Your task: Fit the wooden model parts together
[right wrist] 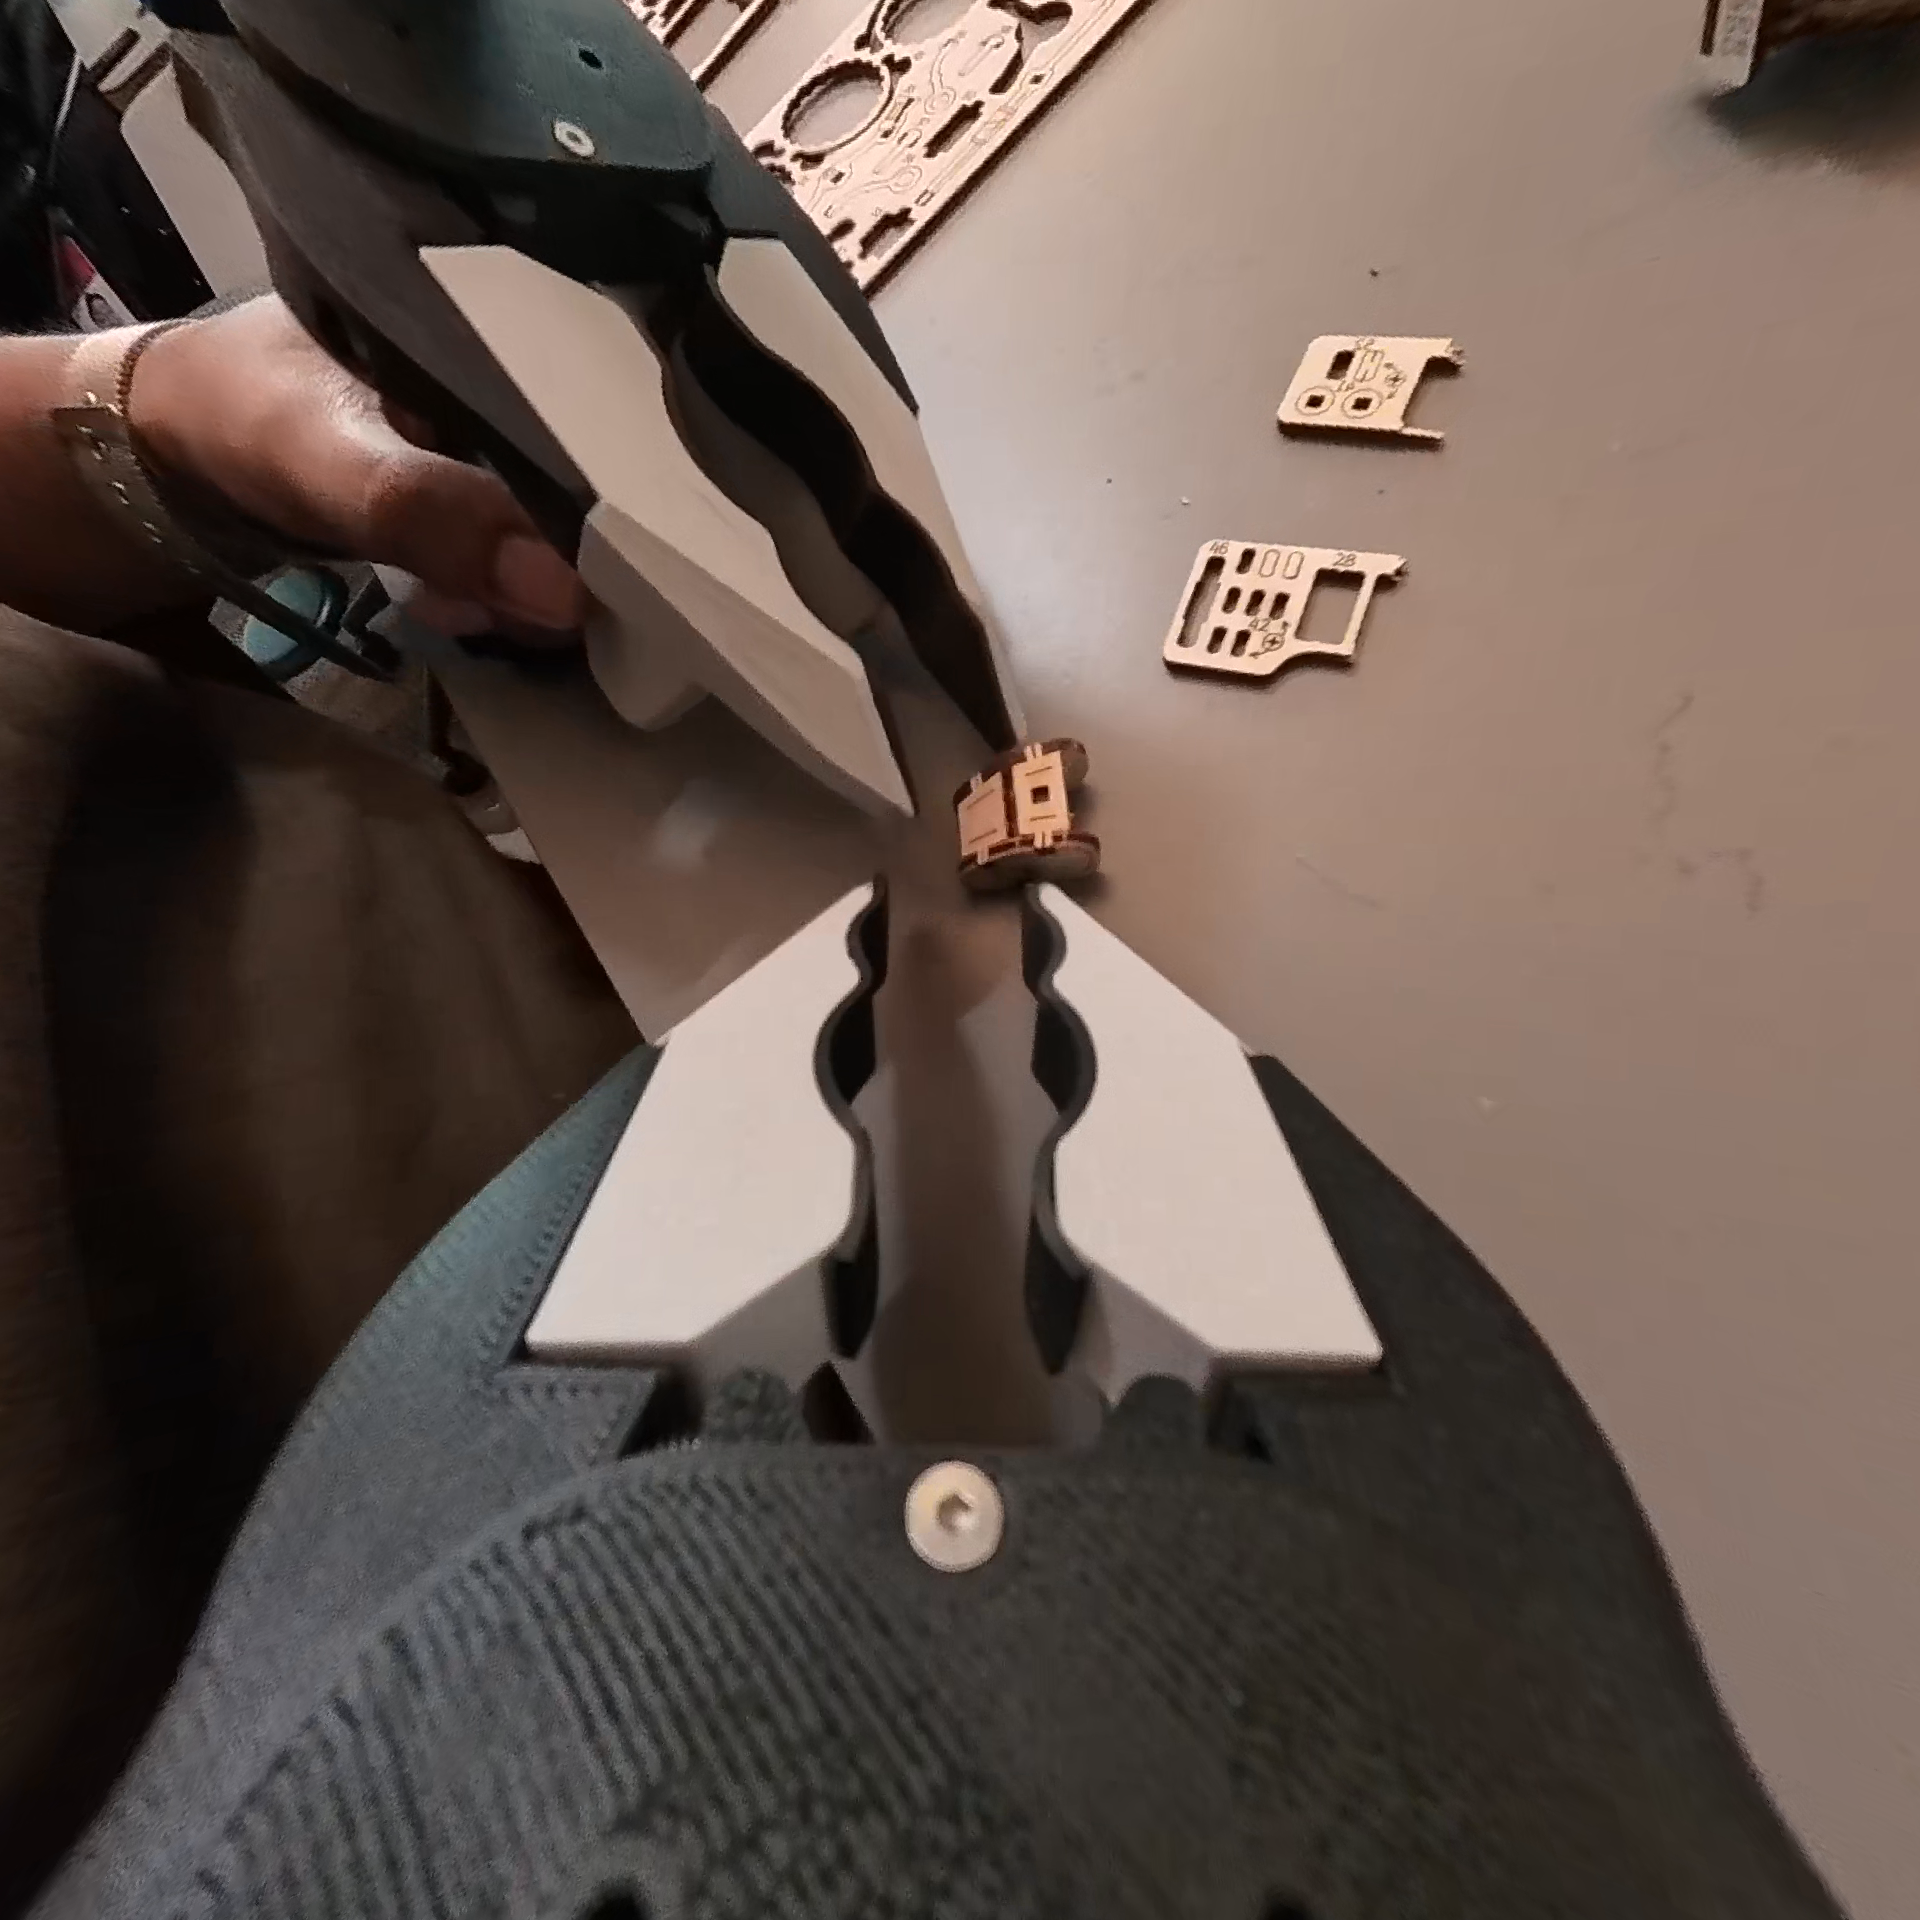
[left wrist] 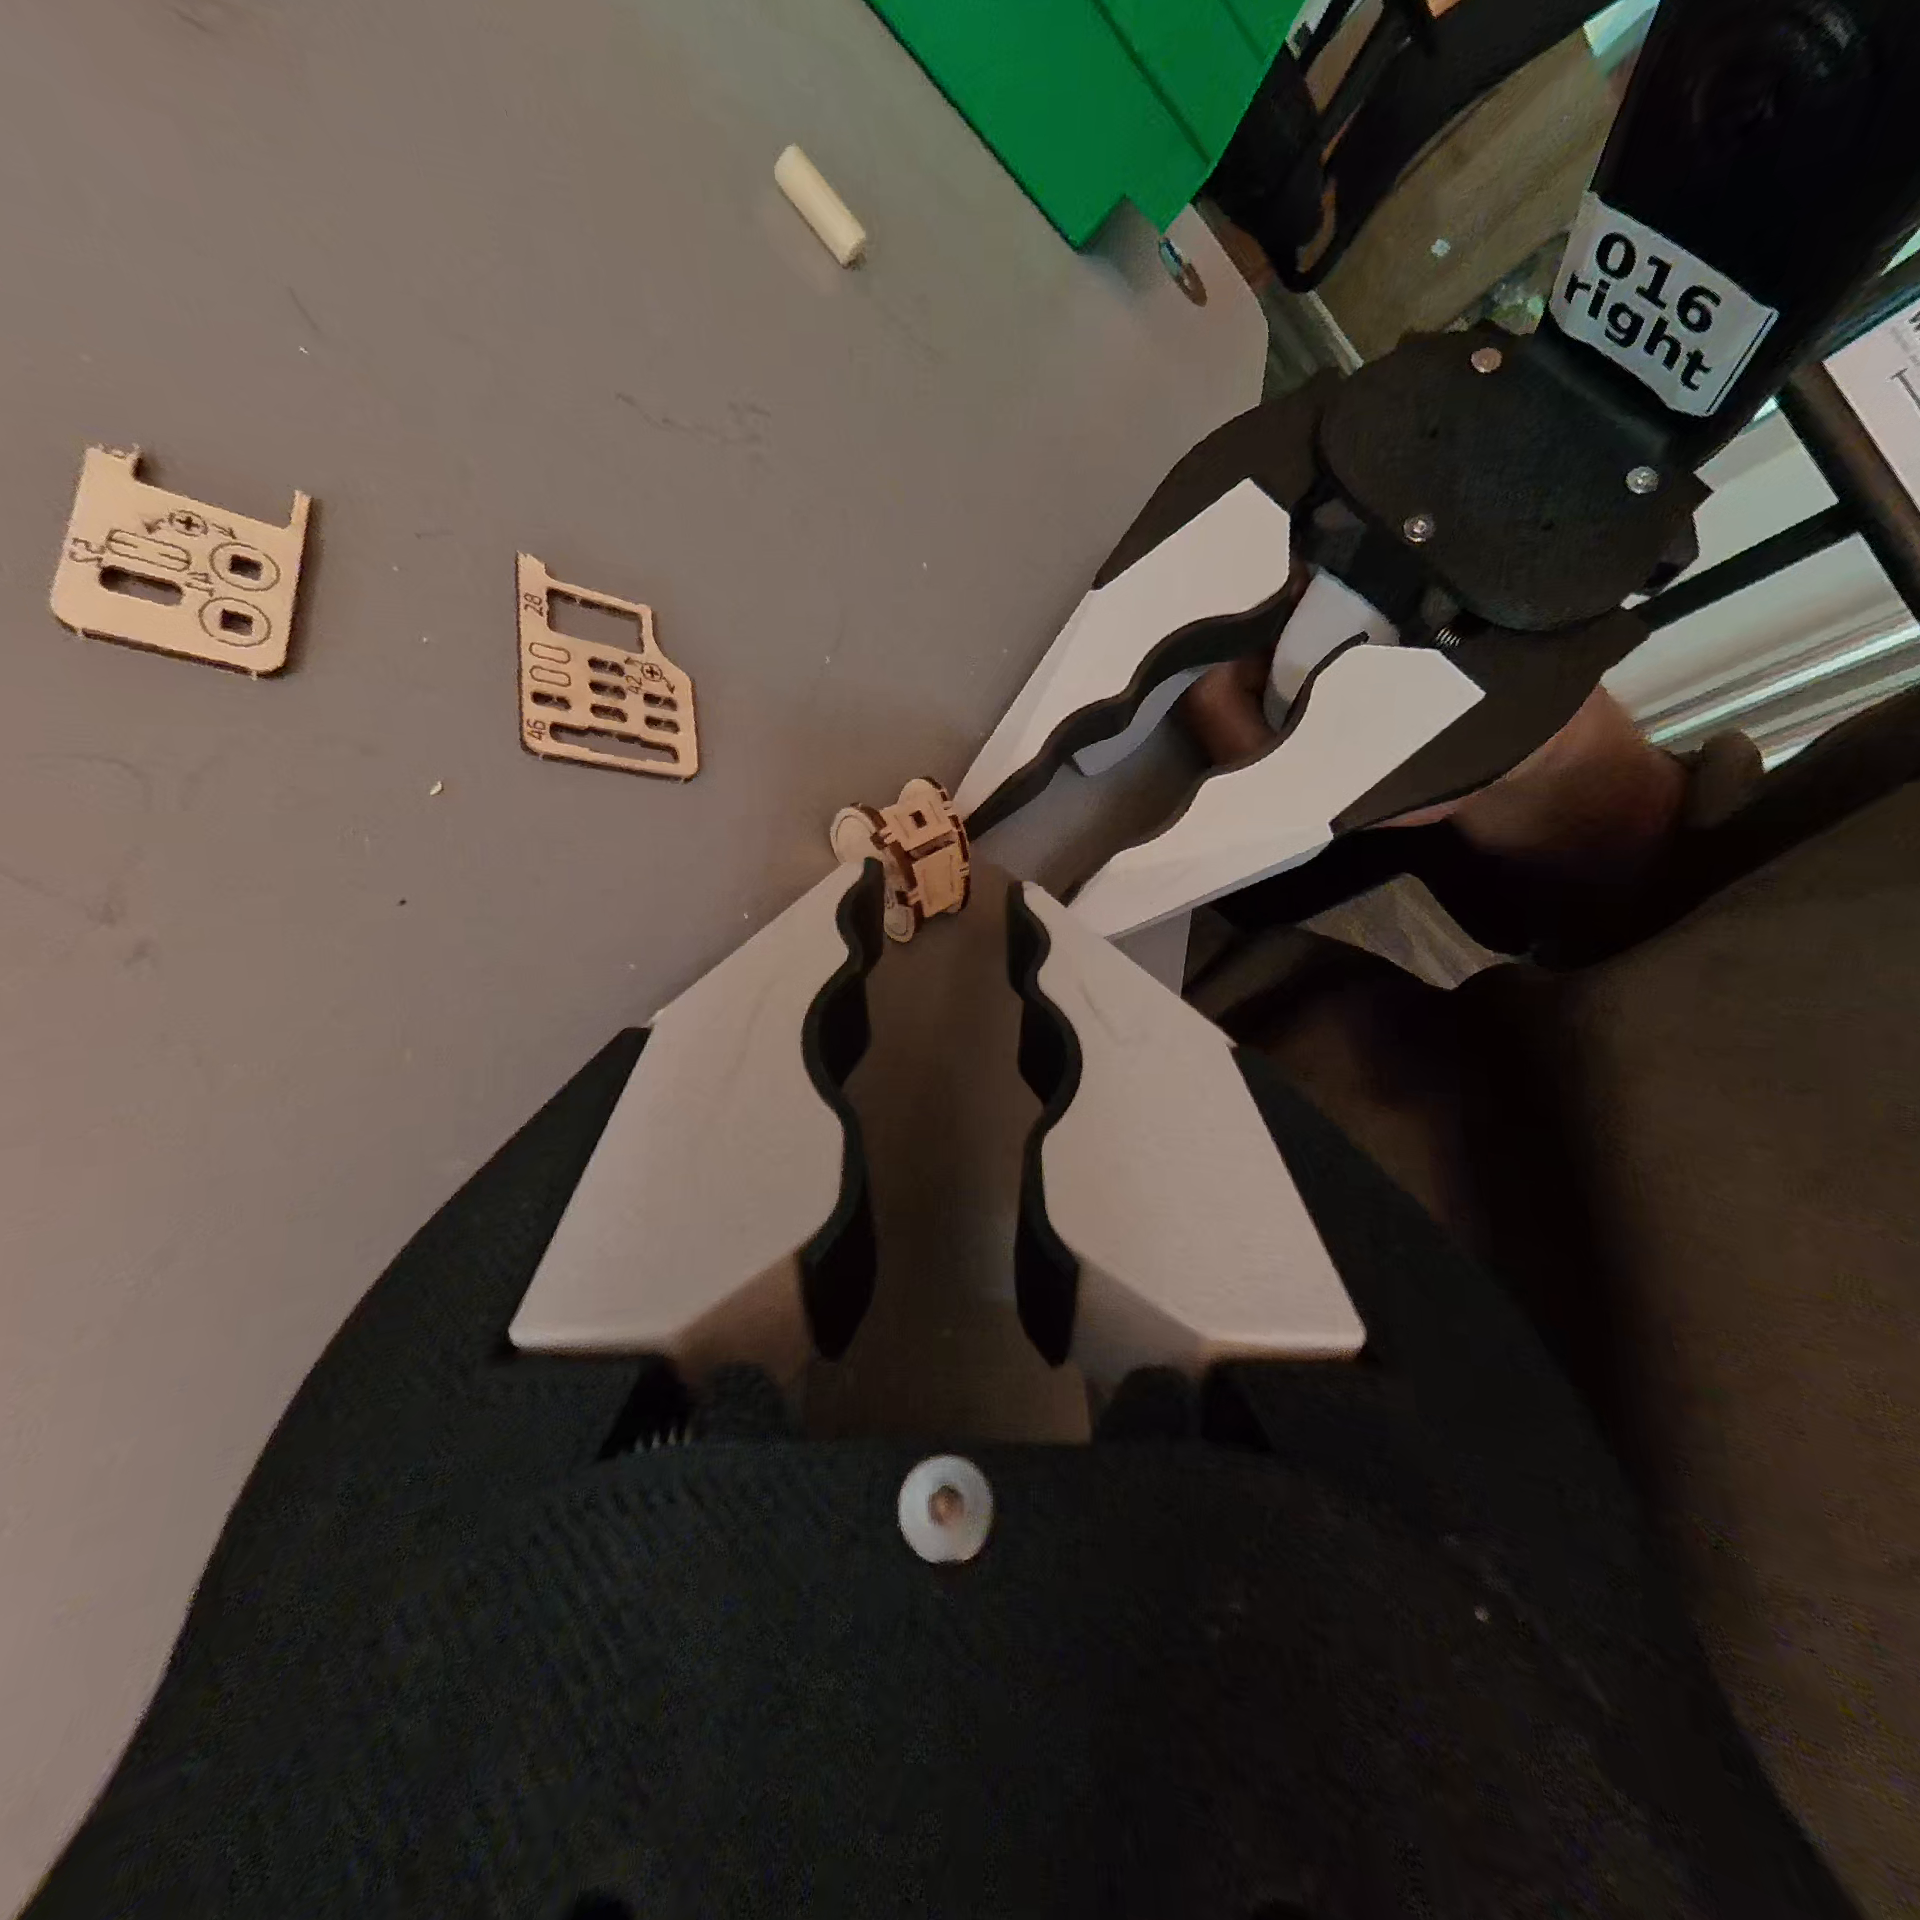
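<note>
1. A small drum-shaped assembly of pale laser-cut wooden parts [left wrist: 912,864] sits at the near edge of the grey table top [left wrist: 416,312], right where the tips of both tools meet.
2. The left gripper [left wrist: 940,883], black-bodied with white fingers and wavy black pads, has its fingers spread apart; the wooden assembly lies at its tips, touching the left finger [left wrist: 727,1091], and the gap behind it is empty.
3. The right gripper [right wrist: 961,894], of the same make, also has its fingers apart; the assembly [right wrist: 1023,816] lies just beyond its tips, unclamped.
4. In the left wrist view the right gripper [left wrist: 971,821] comes in from the right, its tips touching the assembly.
5. A hand [right wrist: 343,468] wearing a bracelet holds the left tool.
6. Two flat wooden plates lie on the table well apart from the assembly: a slotted plate with a square window [left wrist: 603,670] and, farther left, a plate with two round marks [left wrist: 182,566].
7. A small cream cylinder [left wrist: 821,206] lies farther off, near a green box [left wrist: 1091,104].
8. A punched-out wooden sheet [right wrist: 914,135] lies at the far side in the right wrist view.
</note>
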